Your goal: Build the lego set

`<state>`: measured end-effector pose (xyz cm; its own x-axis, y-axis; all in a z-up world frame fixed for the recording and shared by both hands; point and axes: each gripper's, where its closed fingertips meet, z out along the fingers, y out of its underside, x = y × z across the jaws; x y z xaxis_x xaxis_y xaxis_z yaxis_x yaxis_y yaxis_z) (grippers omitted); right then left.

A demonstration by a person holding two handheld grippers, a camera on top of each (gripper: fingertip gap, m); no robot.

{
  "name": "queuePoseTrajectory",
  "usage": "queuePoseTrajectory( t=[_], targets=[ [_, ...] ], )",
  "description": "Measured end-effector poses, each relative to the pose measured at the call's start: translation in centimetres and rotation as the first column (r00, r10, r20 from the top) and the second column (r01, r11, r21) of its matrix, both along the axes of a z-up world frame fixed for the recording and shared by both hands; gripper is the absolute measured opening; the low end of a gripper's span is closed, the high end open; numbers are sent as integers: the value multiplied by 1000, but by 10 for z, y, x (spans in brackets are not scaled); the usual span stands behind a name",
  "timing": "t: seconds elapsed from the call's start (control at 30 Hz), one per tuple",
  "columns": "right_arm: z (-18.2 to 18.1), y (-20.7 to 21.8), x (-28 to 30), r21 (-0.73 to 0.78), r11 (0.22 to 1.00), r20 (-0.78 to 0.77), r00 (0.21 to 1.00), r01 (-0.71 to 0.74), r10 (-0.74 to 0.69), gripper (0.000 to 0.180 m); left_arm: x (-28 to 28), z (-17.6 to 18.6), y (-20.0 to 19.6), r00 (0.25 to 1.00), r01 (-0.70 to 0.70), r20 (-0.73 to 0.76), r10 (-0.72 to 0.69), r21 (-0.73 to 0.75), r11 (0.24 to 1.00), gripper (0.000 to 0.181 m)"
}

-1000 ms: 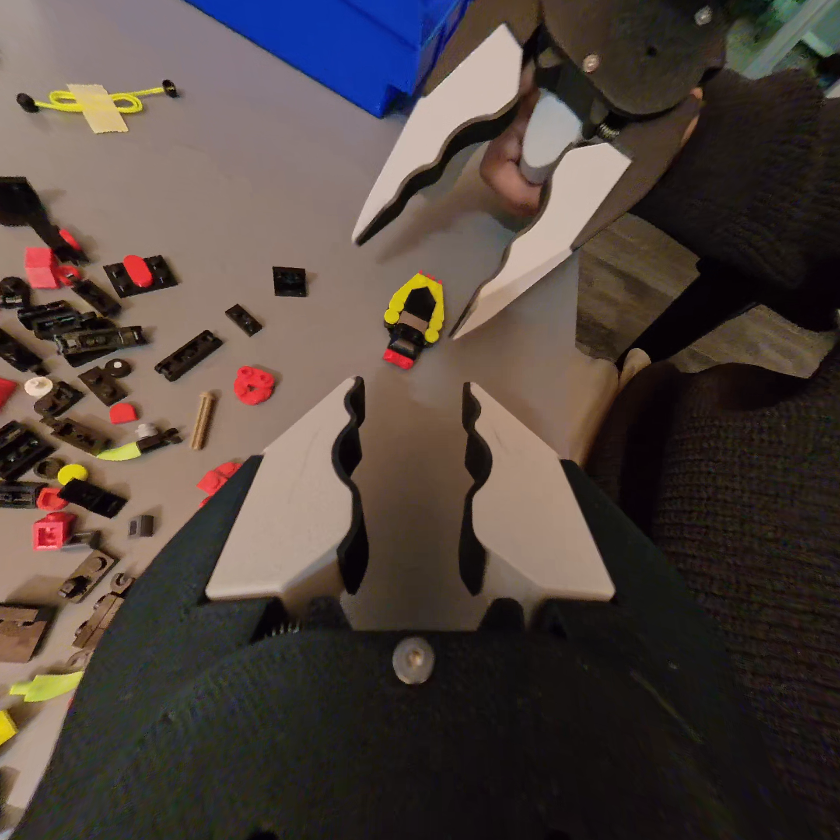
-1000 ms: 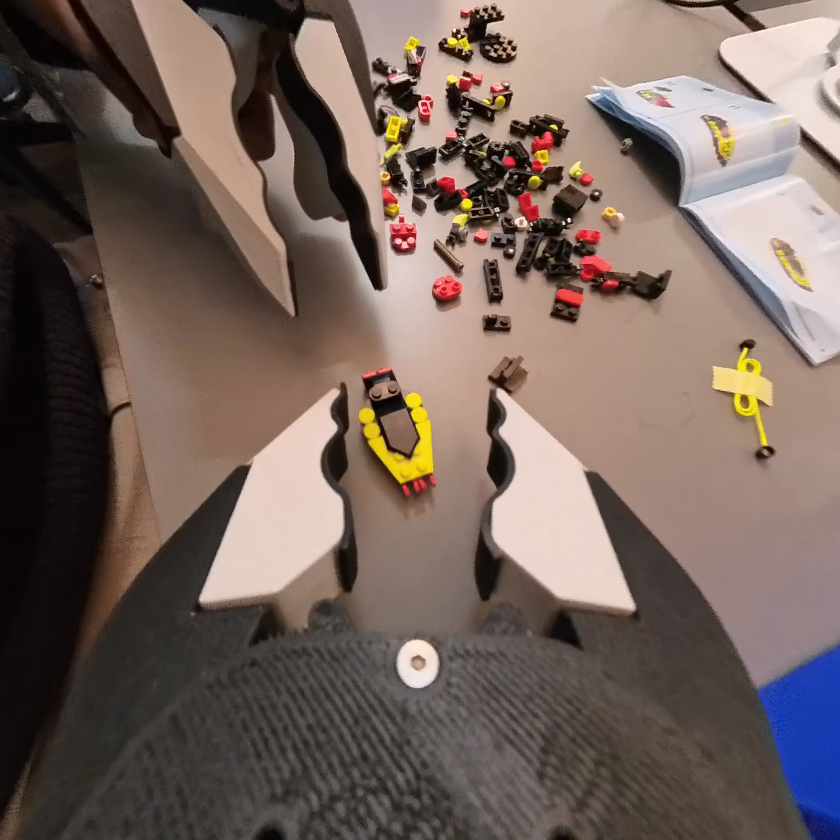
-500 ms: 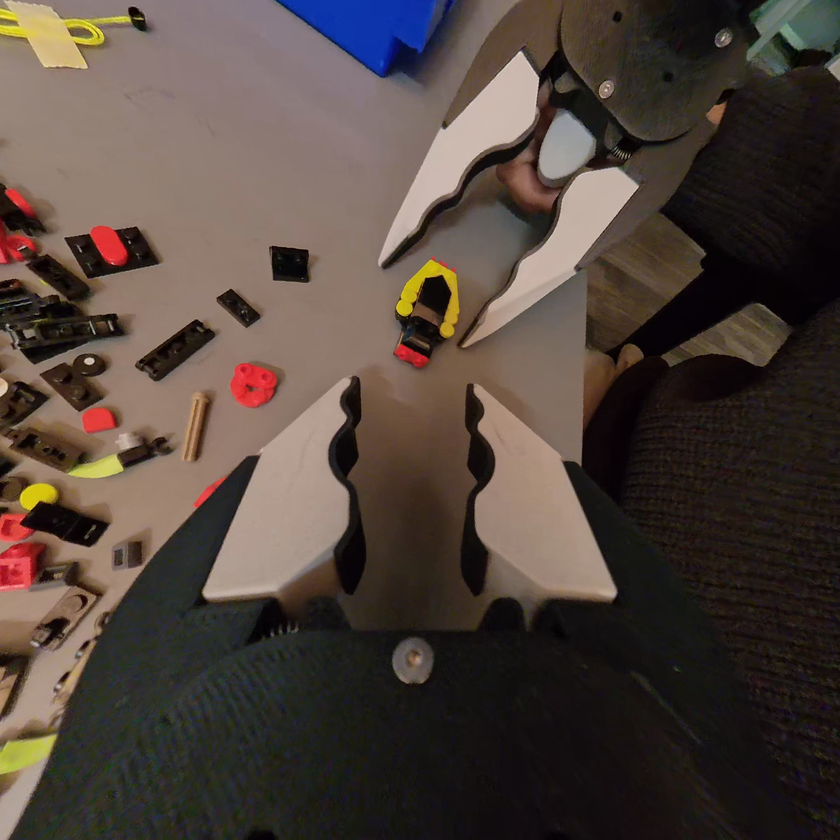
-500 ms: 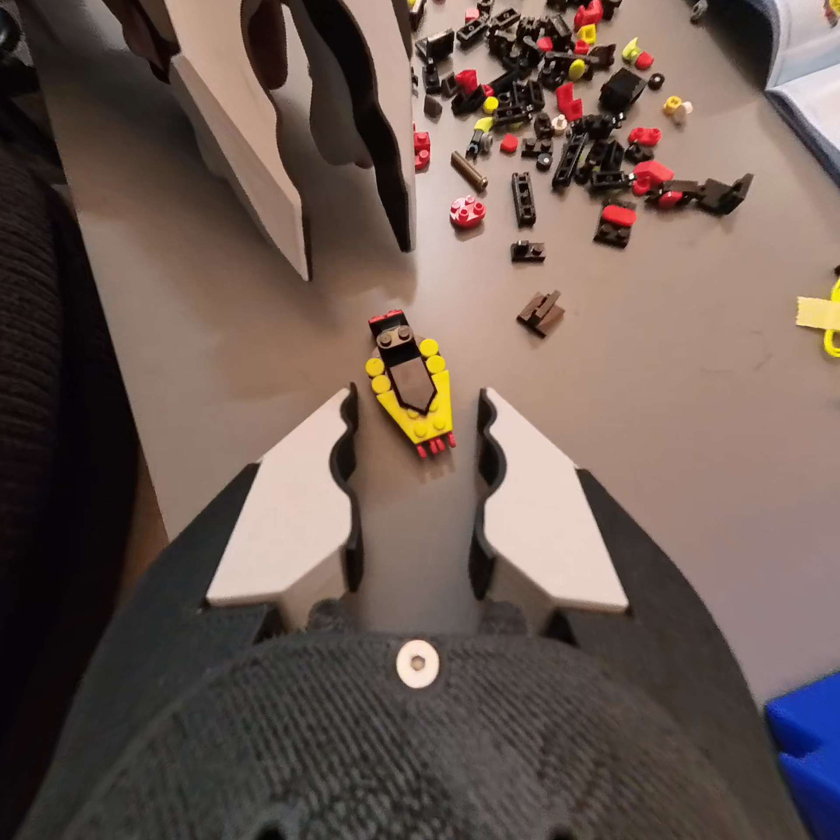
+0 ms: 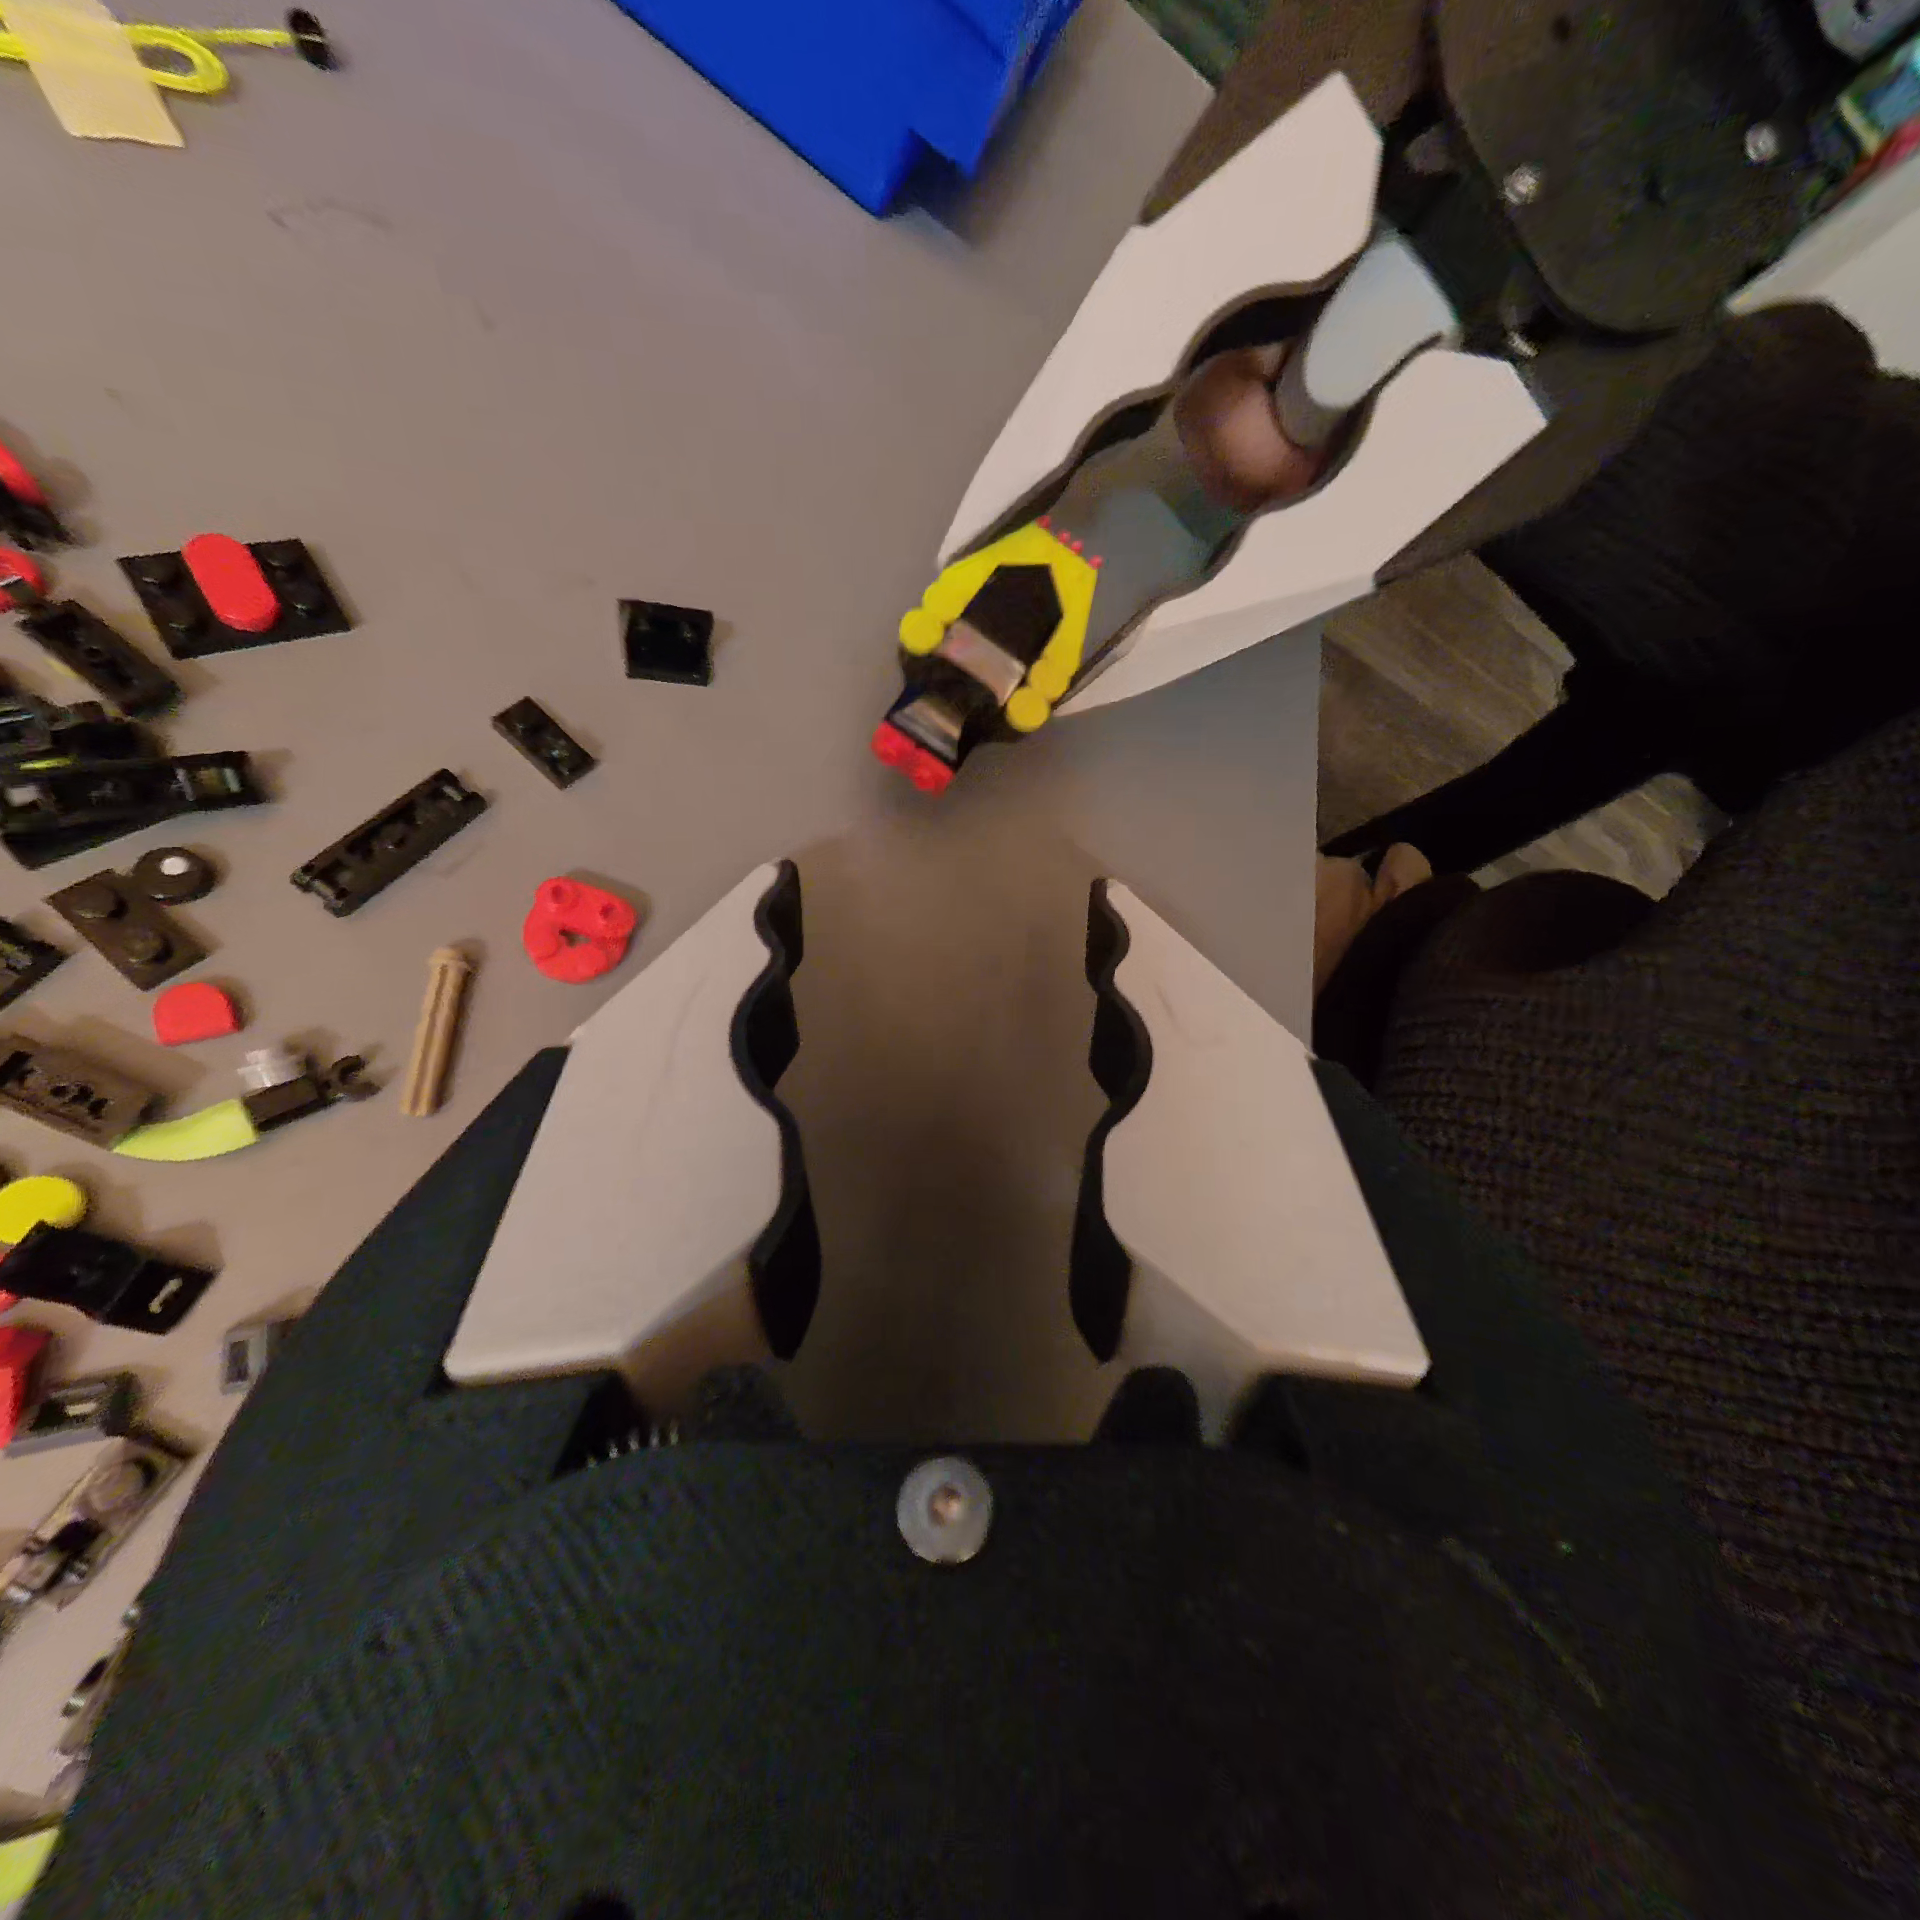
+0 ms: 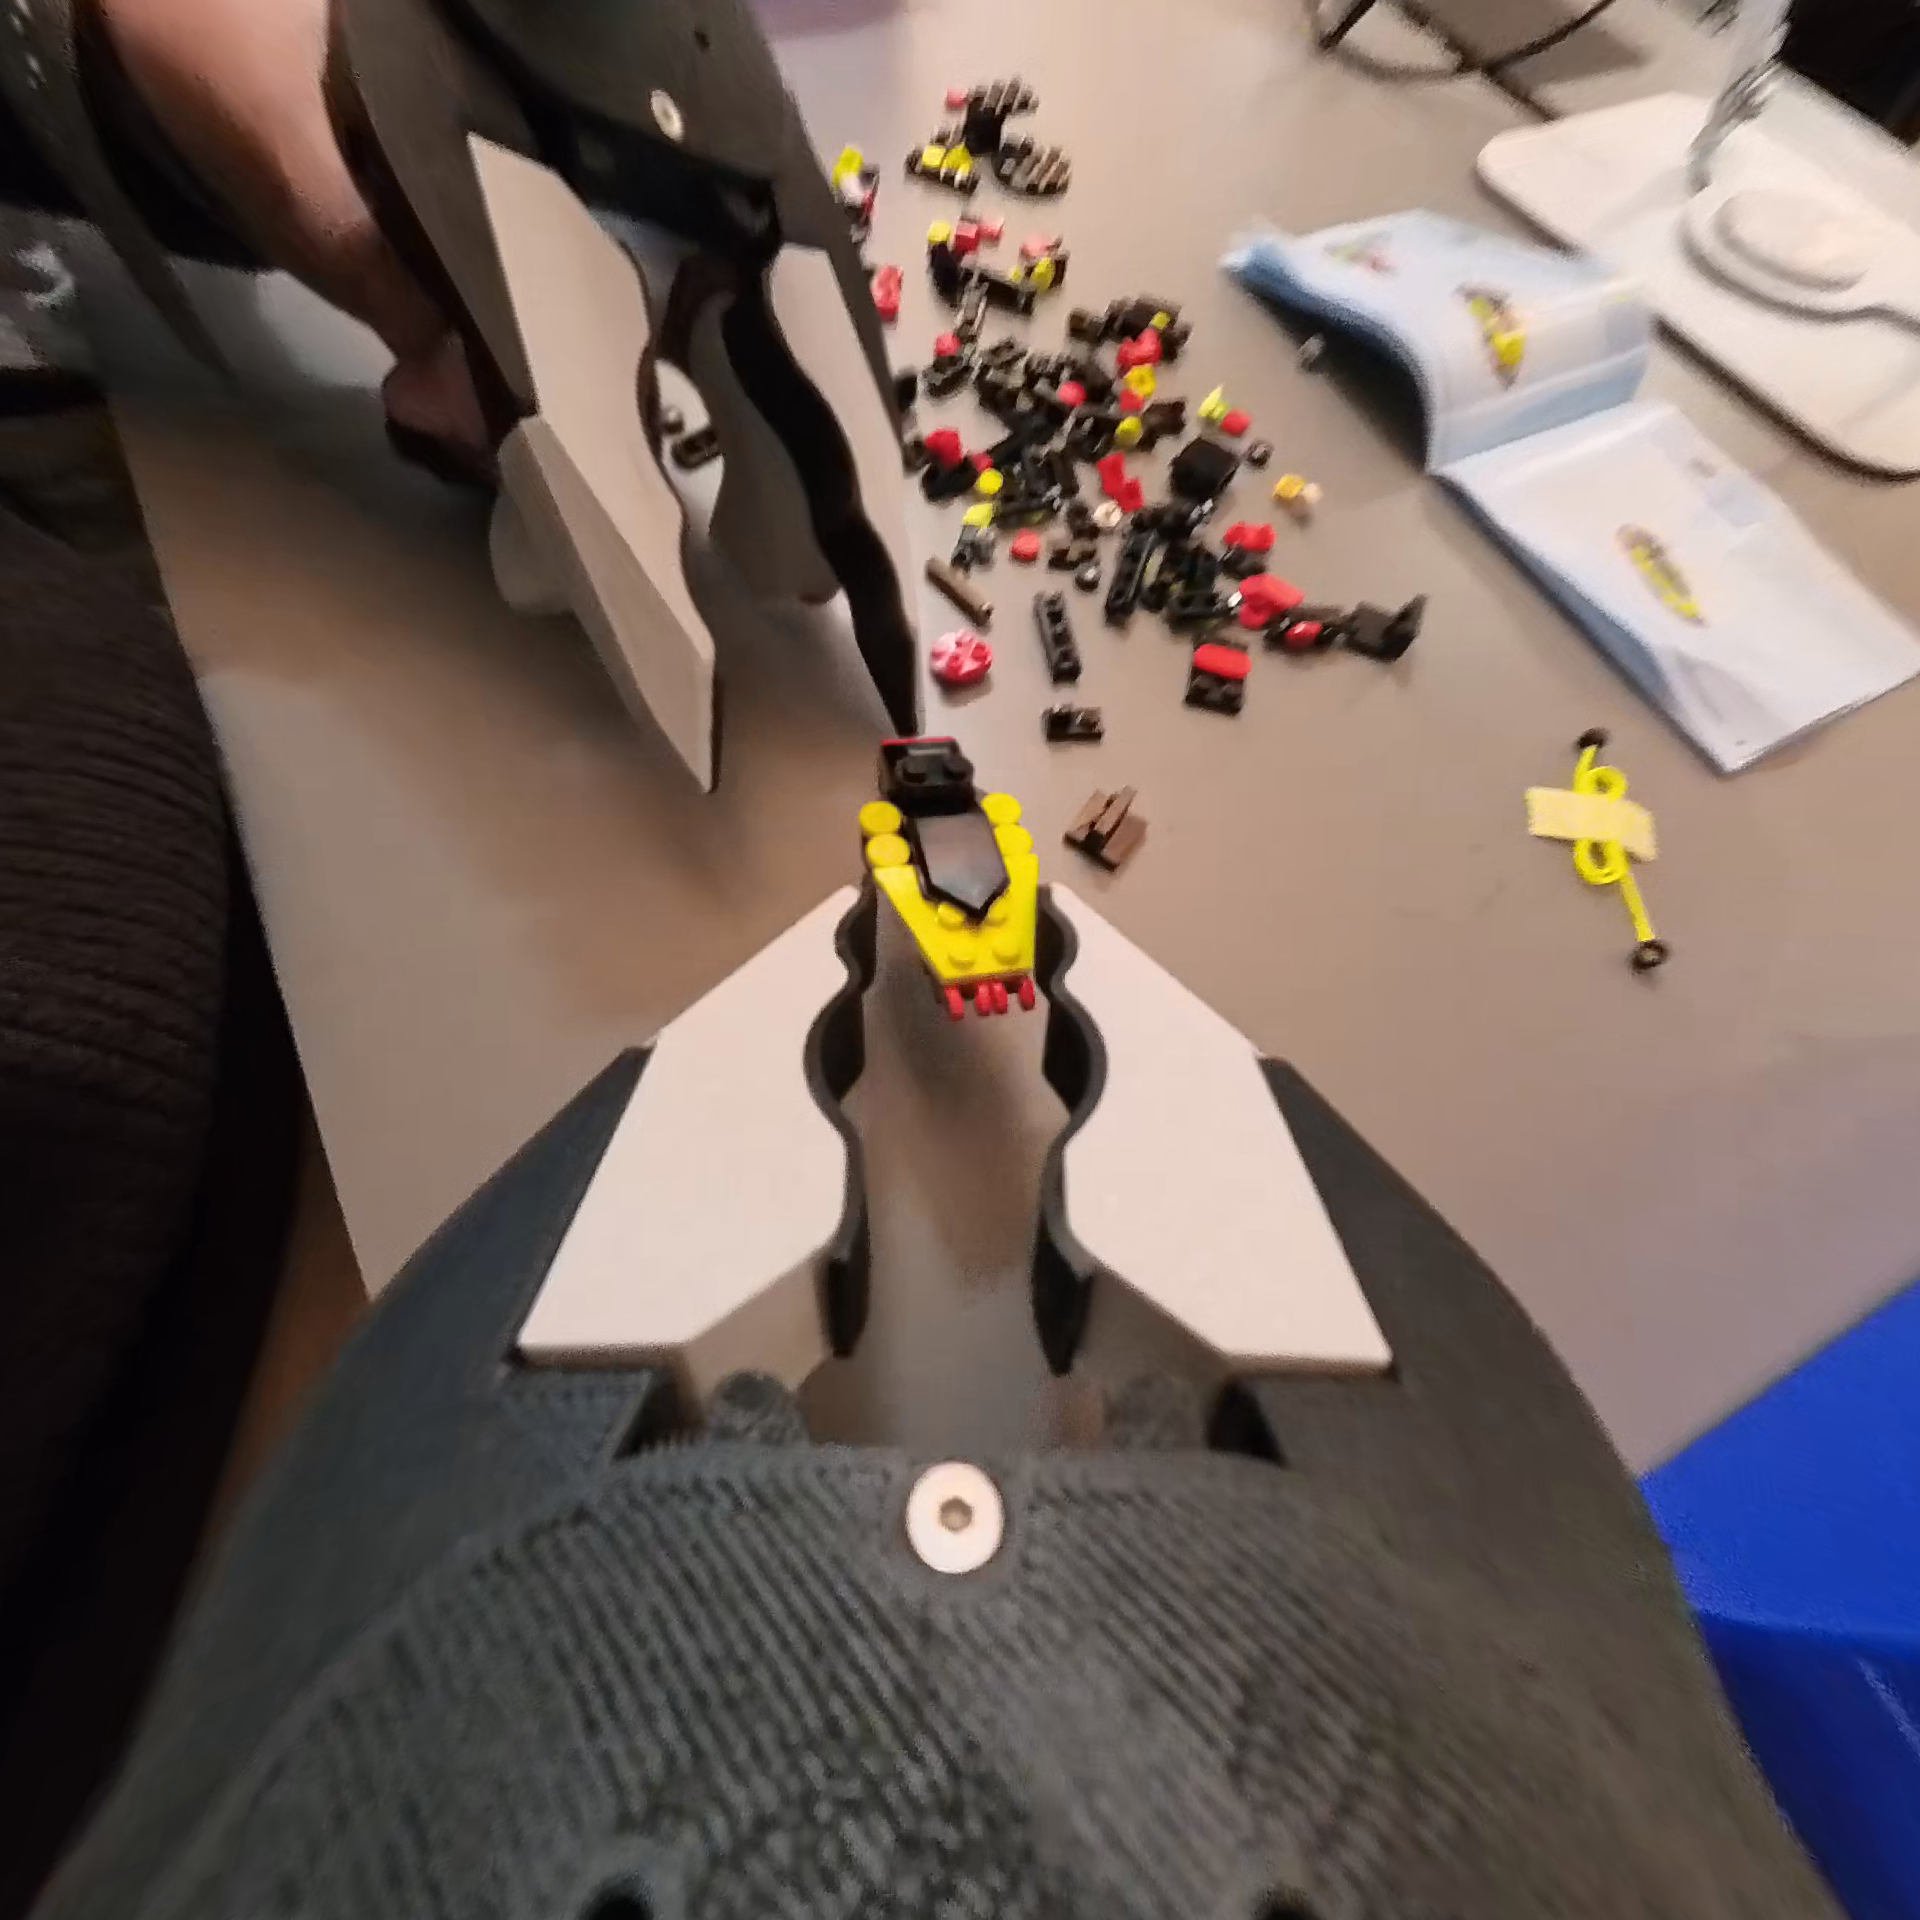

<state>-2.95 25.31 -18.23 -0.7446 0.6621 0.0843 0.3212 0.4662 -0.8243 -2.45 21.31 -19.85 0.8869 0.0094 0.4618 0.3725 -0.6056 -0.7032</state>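
Note:
A small lego model (image 6: 951, 883), yellow with a black top and red ends, sits between the fingertips of my right gripper (image 6: 951, 909). The jaws have closed onto its yellow sides near the red-tipped end. In the left wrist view the same model (image 5: 987, 644) pokes out from the right gripper (image 5: 1023, 623), with its red nose pointing at my left gripper (image 5: 940, 894). The left gripper is open and empty, a short way from the nose. It also shows in the right wrist view (image 6: 805, 743), just beyond the model.
Many loose black, red and yellow pieces (image 6: 1091, 468) lie past the model, with a red round piece (image 5: 577, 928) and a tan pin (image 5: 436, 1029) nearest. An open instruction booklet (image 6: 1558, 468), a taped yellow cord (image 6: 1590, 831) and a blue bin (image 5: 862, 83) lie around. The table edge (image 5: 1314, 831) is close. Some 5 centimeters of space lies between my two pairs of fingers. The red round piece (image 5: 577, 928) lies around 4 centimeters away from my left fingertips. Seen from the right wrist view (image 6: 959, 643) as well.
My right gripper moved forward around the model and its jaws narrowed onto it. The left gripper came closer to the model and stayed open.

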Motion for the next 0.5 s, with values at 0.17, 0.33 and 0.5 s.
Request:
queuePoseTrajectory(
  t=[0.17,0.33,0.5],
  targets=[
    [25,-2,-4,-44,999,-128,992,7,-13,29,-1,20,5,972,-63,230,40,92,994,63],
    [31,-16,2,-1,999,-204,978,-50,49,29,6,38,9,891,-89,454,5,165,982,66],
    [34,-26,8,61,993,-277,955,-97,110,29,16,51,9,793,-73,605,-73,212,975,48]
  ],
)
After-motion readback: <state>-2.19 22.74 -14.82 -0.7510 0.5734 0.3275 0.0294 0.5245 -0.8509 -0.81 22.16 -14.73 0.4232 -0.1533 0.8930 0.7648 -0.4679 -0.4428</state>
